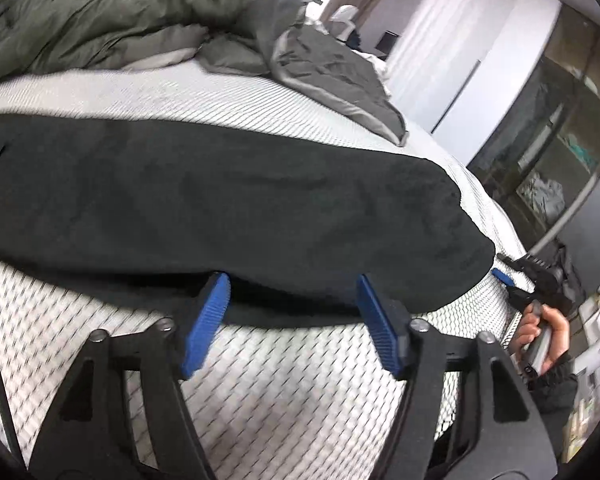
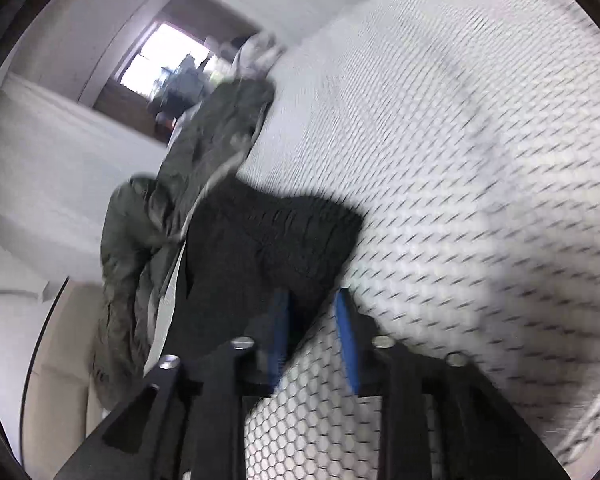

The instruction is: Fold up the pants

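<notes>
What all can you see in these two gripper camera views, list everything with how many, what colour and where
pants: one, black, lying flat across the mattress just ahead of the left gripper.
mattress: one, white with a dark quilted pattern, under everything.
duvet: one, olive-grey, bunched at the far side of the mattress.
wardrobe: one, white, against the far wall.
window: one, bright, in the far wall of the right wrist view.
left gripper: one, black with blue pads, jaws apart at the near pants edge, nothing between them.
right gripper: one, black with blue pads, jaws apart at the pants' end.
hand: one, holding the right gripper's handle.
</notes>
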